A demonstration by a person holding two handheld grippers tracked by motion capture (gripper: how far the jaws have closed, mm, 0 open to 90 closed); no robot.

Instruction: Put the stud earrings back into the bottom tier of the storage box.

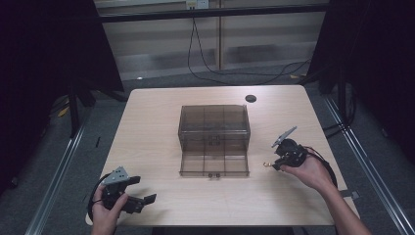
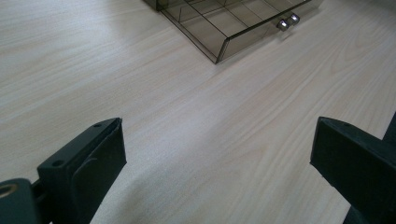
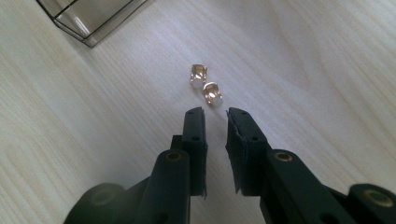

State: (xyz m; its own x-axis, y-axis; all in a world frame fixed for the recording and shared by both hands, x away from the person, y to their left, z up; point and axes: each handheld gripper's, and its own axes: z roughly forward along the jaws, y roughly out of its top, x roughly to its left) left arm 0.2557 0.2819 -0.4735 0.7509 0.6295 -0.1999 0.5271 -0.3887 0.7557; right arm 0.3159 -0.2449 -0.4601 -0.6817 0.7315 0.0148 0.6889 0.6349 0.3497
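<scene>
Gold earrings (image 3: 206,86) just beyond right tool (image 3: 215,112) tips, seemingly untouched.

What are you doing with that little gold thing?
A person holds a gripper in each hand at a wooden table. The right gripper points at a pair of small gold earrings lying just past its jaws, which are nearly together with nothing between them. A smoky clear box sits mid-table with its bottom drawer pulled out. The left gripper waits near the table's front edge, jaws wide open.
</scene>
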